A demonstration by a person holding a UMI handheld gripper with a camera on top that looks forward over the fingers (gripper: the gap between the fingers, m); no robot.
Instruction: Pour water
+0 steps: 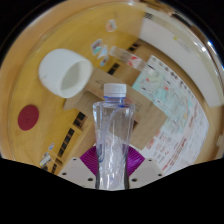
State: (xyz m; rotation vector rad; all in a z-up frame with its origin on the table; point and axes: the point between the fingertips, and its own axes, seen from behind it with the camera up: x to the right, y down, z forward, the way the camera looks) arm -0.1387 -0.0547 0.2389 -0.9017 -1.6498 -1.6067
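Tongs (112, 166) seemingly grip upright water bottle (113, 135).

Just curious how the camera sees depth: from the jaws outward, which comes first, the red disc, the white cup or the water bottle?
1. Water bottle, upright between the jaws.
2. Red disc, off to the left on the table.
3. White cup, farther back, left of the bottle.

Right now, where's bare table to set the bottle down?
The gripper is shut on the bottle. Bare wood lies between the white cup and the red disc, and ahead of the cup toward the far edge of the table. Crowded: to the right of the bottle, under the printed sheet, and around a second clear bottle lying beyond.
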